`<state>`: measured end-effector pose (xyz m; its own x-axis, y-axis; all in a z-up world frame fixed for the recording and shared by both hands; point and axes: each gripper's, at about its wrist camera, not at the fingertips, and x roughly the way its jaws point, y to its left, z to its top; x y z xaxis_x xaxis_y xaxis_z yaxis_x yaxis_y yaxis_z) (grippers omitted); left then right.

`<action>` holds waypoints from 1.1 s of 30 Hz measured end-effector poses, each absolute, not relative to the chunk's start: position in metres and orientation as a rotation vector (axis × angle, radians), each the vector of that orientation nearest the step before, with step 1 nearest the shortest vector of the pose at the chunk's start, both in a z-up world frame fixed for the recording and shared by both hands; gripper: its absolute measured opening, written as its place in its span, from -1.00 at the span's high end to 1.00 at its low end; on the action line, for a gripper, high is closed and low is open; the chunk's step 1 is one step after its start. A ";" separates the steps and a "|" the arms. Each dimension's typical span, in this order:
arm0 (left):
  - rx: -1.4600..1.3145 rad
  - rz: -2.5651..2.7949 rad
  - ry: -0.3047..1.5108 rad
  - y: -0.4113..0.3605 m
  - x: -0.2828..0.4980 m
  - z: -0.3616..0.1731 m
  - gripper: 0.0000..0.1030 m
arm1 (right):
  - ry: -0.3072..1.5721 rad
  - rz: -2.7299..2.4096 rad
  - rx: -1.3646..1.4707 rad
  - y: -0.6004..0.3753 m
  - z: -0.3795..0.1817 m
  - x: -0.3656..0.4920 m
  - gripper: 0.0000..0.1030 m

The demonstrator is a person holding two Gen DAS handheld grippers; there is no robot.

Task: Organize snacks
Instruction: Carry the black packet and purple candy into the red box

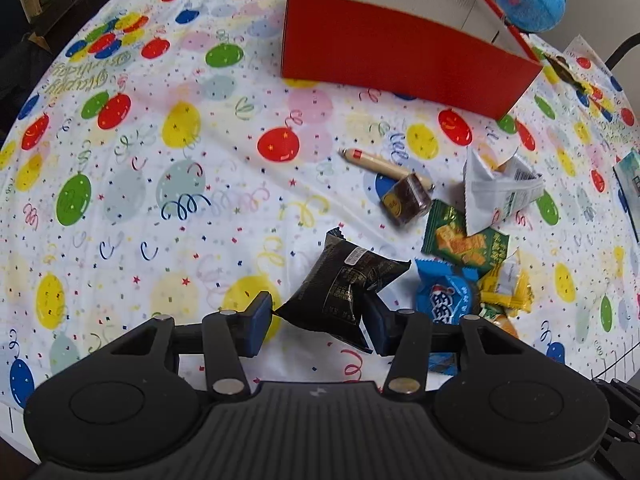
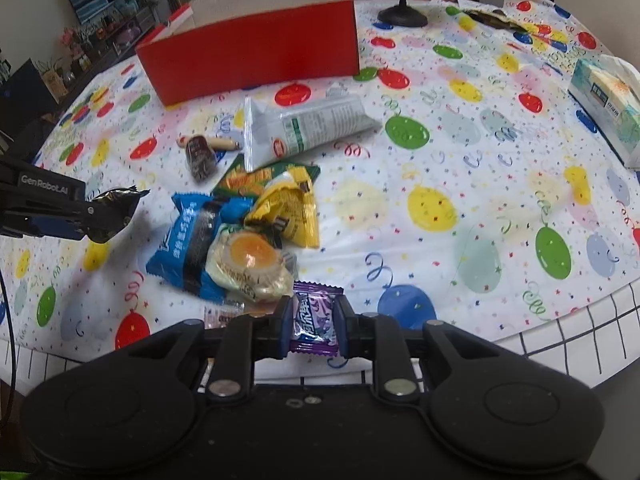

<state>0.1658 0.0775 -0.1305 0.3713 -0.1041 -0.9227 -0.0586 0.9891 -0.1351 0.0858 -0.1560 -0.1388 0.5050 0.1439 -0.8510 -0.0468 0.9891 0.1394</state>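
Both claws have a snack each. The left claw (image 1: 316, 320) is squeezed onto a black snack packet (image 1: 344, 288), about half closed because the packet is fat. The right claw (image 2: 311, 326) is nearly closed, pinching a small purple candy (image 2: 316, 322) by its sides.

The red box (image 1: 384, 56) stands open at the far side of the worktop (image 1: 160, 200), and I think both snacks should go in there. The pile of other snacks lies between the claws and the red box: a blue packet (image 2: 192, 240), a yellow packet (image 2: 292, 208), a green cracker packet (image 1: 464, 236) and a white bag (image 2: 308, 128).

To do it well, lift each snack high enough to pass over the pile and over the red box wall. The black packet is puffy and could slip, so keep the squeeze steady. Let go only when the snack is right above the inside of the red box.
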 end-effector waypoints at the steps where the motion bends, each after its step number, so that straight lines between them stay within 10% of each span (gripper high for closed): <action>1: -0.153 -0.030 1.184 0.077 0.165 -0.127 0.06 | 1.026 0.114 0.104 -0.157 -0.137 0.086 0.61; 33: -0.047 -0.135 0.909 0.051 0.243 -0.016 0.06 | 0.740 0.162 0.081 -0.143 -0.029 0.197 0.61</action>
<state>0.2434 0.0514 -0.0161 0.6067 -0.1361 -0.7832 0.0967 0.9906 -0.0973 0.1972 -0.1432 -0.0287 0.7271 0.1750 -0.6639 -0.1179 0.9844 0.1303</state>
